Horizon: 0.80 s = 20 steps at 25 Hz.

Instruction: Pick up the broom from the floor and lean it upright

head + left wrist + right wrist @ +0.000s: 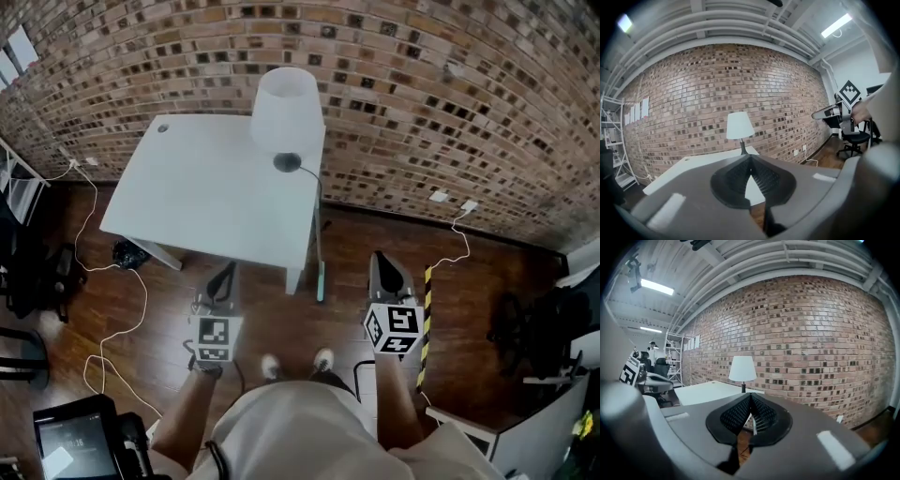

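- Plainly, the broom point(322, 281) is off the floor point(281, 323) – it stands upright against the table point(202, 202) at its near right corner, teal end down.
- Left gripper point(225, 274) is held out short of the table, jaws closed tip to tip on nothing.
- Right gripper point(386, 262) is level with it, right of the broom and apart from it – jaws also pressed together, empty.
- A lamp point(286, 112) stands on the table's far corner.
- A yellow-black striped bar point(425, 319) lies just beside the right gripper.
- Brick wall point(441, 103) behind.
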### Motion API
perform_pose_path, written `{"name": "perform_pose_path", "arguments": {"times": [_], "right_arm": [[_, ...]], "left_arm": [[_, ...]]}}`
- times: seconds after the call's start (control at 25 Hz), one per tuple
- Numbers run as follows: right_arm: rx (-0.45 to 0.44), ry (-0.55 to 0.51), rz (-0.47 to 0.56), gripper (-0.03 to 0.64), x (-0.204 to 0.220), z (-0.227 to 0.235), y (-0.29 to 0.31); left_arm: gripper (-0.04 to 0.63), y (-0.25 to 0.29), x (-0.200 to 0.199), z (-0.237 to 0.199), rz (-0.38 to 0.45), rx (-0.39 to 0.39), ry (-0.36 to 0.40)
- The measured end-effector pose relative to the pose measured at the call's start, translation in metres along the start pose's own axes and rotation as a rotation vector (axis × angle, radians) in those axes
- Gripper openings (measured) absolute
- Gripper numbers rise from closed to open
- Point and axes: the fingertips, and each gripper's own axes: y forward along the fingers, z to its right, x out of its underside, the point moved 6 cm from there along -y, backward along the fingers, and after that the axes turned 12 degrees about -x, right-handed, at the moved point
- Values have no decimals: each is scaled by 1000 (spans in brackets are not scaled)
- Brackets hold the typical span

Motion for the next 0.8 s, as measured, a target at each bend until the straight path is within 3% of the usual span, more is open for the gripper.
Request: {"name": "perform_pose_path", "arguments": {"times": [0.36,0.8], "right_arm": [[-81,-25,29,14,-6,-16,-13],[-16,-61,4,14,-16,-24,-33]], "left_arm": [[0,-9,-21,29,53,7,-31],[0,-26,-21,14,61,9,-64]]}}
